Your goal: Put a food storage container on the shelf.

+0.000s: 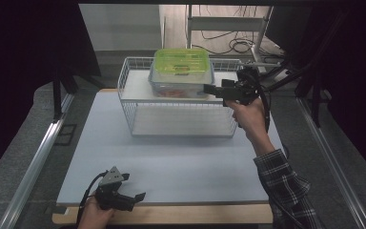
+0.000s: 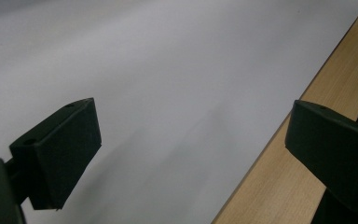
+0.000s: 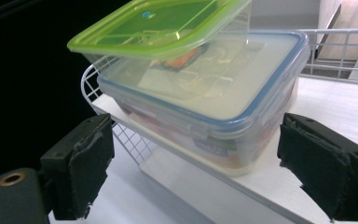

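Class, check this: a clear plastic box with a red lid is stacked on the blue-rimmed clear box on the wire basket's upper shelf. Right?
Not quite: the lid is green, not red. The green-lidded clear plastic box is stacked on the blue-rimmed clear box on the white wire basket shelf, as the right gripper view shows.

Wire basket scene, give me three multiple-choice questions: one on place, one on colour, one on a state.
1. Where does the green-lidded box sit?
A on the blue-rimmed box
B on the table mat
C in the left claw

2. What colour is the top lid?
A red
B green
C black

3. How is the right claw?
A shut on the lid
B shut on the basket wire
C open

Answers: 1 A, it rests on that box on the basket's shelf; 2 B, lime green; 3 C, its pads stand apart, touching nothing.
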`<state>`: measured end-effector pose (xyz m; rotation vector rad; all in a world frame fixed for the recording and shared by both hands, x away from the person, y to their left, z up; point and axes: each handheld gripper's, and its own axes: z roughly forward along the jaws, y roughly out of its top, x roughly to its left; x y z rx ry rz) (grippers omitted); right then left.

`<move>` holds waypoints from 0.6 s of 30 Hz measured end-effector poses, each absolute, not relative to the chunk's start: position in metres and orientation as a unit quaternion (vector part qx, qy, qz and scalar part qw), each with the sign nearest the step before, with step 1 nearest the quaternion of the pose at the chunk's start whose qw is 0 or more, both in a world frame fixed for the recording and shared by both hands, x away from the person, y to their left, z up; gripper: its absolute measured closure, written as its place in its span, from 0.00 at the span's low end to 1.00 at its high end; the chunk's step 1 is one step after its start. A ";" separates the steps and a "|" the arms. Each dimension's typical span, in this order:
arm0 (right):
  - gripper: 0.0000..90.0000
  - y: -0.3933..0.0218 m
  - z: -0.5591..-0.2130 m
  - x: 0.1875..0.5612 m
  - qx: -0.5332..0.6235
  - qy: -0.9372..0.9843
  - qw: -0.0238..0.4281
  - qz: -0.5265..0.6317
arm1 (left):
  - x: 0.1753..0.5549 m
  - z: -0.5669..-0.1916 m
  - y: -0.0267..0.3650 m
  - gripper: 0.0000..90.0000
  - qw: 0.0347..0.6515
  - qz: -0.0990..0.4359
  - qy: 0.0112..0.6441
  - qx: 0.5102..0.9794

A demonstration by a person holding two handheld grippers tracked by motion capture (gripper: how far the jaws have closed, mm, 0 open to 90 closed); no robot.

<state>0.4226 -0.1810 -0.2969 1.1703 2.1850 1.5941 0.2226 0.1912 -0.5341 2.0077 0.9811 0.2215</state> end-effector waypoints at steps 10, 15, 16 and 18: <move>0.10 -0.181 -0.308 0.416 0.386 0.750 0.104 0.527 | 0.222 -0.535 0.190 0.04 0.429 0.097 0.388 0.810; 0.10 -0.184 -0.314 0.414 0.386 0.752 0.101 0.525 | 0.222 -0.534 0.191 0.04 0.430 0.098 0.389 0.809; 0.10 -0.184 -0.315 0.413 0.386 0.753 0.100 0.524 | 0.223 -0.534 0.191 0.04 0.429 0.098 0.389 0.809; 0.09 -0.184 -0.317 0.412 0.386 0.755 0.099 0.521 | 0.222 -0.535 0.191 0.04 0.428 0.098 0.389 0.810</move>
